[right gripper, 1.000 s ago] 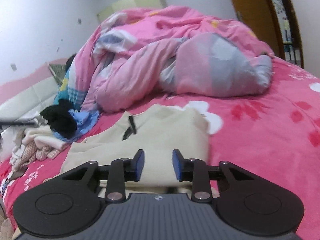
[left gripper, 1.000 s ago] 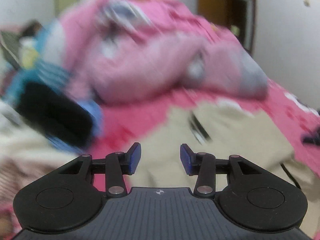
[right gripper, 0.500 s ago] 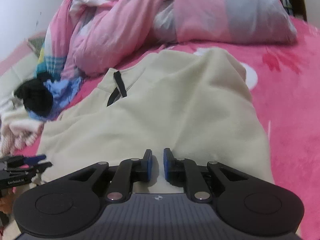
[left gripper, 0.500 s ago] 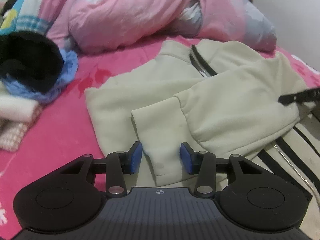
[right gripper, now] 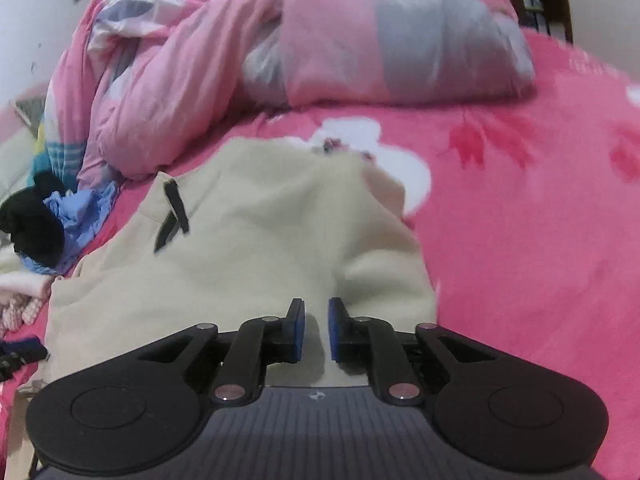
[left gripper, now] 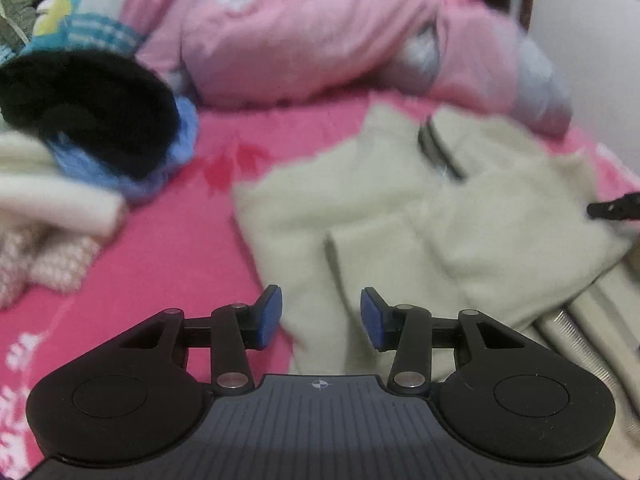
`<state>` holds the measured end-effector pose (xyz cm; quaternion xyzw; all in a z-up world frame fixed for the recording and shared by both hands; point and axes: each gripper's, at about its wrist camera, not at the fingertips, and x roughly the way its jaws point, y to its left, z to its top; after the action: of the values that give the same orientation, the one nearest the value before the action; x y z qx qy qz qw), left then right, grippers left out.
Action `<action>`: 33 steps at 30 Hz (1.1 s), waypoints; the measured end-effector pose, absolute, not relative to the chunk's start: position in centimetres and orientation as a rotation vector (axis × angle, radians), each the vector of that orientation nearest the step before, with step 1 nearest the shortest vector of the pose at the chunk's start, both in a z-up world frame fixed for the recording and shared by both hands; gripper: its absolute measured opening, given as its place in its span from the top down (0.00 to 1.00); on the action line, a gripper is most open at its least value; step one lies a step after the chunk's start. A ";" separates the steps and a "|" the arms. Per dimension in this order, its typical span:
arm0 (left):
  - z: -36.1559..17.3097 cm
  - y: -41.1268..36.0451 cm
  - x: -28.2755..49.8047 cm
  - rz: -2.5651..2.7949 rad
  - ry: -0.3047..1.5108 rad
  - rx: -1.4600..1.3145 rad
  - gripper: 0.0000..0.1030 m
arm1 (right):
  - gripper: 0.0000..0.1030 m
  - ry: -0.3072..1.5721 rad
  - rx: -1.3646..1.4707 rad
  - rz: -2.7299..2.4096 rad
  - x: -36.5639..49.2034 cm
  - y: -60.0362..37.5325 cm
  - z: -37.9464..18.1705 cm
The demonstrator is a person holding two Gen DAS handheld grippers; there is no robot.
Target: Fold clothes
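A cream zip-neck sweatshirt (left gripper: 384,216) lies flat on the pink bedspread, one sleeve (left gripper: 384,264) folded across its front. My left gripper (left gripper: 321,318) hovers open just over the sleeve's cuff end, the pads clear of the cloth. In the right wrist view the same sweatshirt (right gripper: 248,248) fills the middle. My right gripper (right gripper: 316,330) has narrow jaws with a ridge of the cream fabric pinched between the blue pads at the near edge. The right gripper's tip (left gripper: 612,208) shows at the left view's right edge, on the sweatshirt.
A heaped pink quilt (right gripper: 304,48) lies behind the sweatshirt. A pile of black, blue and white clothes (left gripper: 96,136) sits to the left. Striped cream cloth with a zip (left gripper: 580,320) lies at the lower right. Pink bedspread (right gripper: 540,240) stretches to the right.
Both grippers dropped closer to the sweatshirt. The right jaws narrowed from a wider gap onto the cream fabric. The left jaws kept the same width.
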<state>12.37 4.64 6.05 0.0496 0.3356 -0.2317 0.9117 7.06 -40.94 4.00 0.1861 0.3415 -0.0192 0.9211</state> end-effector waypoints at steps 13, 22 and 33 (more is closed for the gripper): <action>7.4 -6.3 32.4 -0.623 0.833 -0.099 0.31 | 0.86 0.818 0.405 0.254 24.7 -34.0 3.6; 2.8 -9.6 37.3 -0.597 0.931 -0.165 0.71 | 0.88 0.891 0.496 0.212 29.0 -34.7 -1.4; 7.9 -8.4 26.2 -0.817 0.427 0.225 0.94 | 0.83 0.680 0.418 0.300 24.1 -36.5 5.1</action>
<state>26.18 -8.36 7.92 0.1085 0.2057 -0.3931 0.8896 24.13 -36.52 5.07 0.2028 0.3300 0.1456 0.9104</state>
